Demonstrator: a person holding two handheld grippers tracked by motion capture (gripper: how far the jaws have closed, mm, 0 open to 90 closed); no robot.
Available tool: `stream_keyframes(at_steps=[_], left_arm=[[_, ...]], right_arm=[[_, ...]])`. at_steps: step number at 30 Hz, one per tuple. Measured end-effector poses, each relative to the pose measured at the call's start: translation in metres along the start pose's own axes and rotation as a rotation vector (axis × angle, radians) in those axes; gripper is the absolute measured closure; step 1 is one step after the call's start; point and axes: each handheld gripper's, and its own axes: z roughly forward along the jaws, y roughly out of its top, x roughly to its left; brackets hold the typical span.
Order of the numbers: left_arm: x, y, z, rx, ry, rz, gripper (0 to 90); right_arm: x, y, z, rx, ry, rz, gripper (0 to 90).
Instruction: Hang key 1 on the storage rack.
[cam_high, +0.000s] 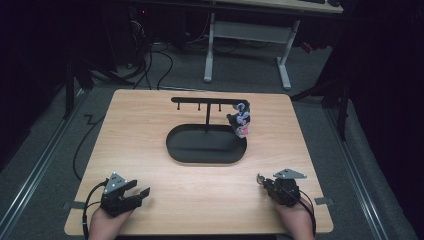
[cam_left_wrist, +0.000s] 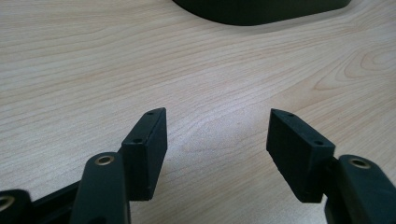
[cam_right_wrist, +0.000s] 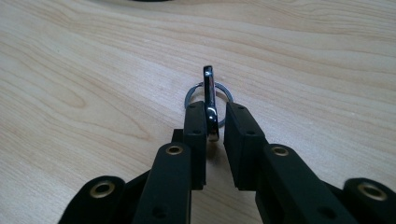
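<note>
Metal, small and shiny: a key ring with a clip (cam_right_wrist: 209, 100) sits clamped edge-on between the jaws of the right gripper (cam_right_wrist: 214, 122), low over the near right of the counter (cam_high: 200, 200). Probably light, stiff and slippery, so a grip on the flat clip body looks safer than on the thin wire loop, which could twist out. Left gripper (cam_left_wrist: 217, 140) rests at the near left w/ jaws wide apart, nothing between them.

Mid-counter: a black oval tray (cam_high: 200, 147) w/ a post and a hook bar (cam_high: 205, 100) above it. Something small, grey, pink and white, hangs at the bar's right end (cam_high: 241, 121); prob. a soft charm or toy, too blurred to tell.

Counter is pale wood-grain laminate, smooth, little friction. Beyond it: grey carpet, cables, white desk legs (cam_high: 208, 50), dark room.
</note>
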Motion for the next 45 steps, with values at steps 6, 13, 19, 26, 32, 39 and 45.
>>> stream_keyframes(at_steps=[6, 13, 19, 26, 32, 39, 45], left_arm=[[0.000, -0.001, 0.002, 0.008, -0.017, 0.009, 39.0], [-0.002, 0.000, 0.002, 0.008, -0.029, 0.023, 39.0], [-0.005, 0.000, 0.002, 0.008, -0.031, 0.038, 39.0], [-0.007, 0.001, 0.001, 0.006, -0.032, 0.055, 39.0], [-0.007, 0.001, 0.002, 0.007, -0.033, 0.065, 39.0], [-0.007, 0.001, 0.001, 0.000, -0.032, 0.068, 39.1], [-0.008, 0.001, 0.002, 0.003, -0.036, 0.069, 39.1]], right_arm=[[0.000, 0.016, 0.004, 0.123, 0.021, -0.068, 81.2], [-0.001, 0.037, 0.011, 0.285, 0.054, -0.107, 80.5], [-0.002, 0.051, 0.017, 0.407, 0.074, -0.140, 80.7], [-0.010, 0.066, 0.022, 0.534, 0.106, -0.133, 79.0], [-0.010, 0.075, 0.031, 0.623, 0.109, -0.171, 78.5], [-0.006, 0.083, 0.037, 0.667, 0.086, -0.209, 84.9], [-0.006, 0.087, 0.030, 0.653, 0.097, -0.214, 85.2]])
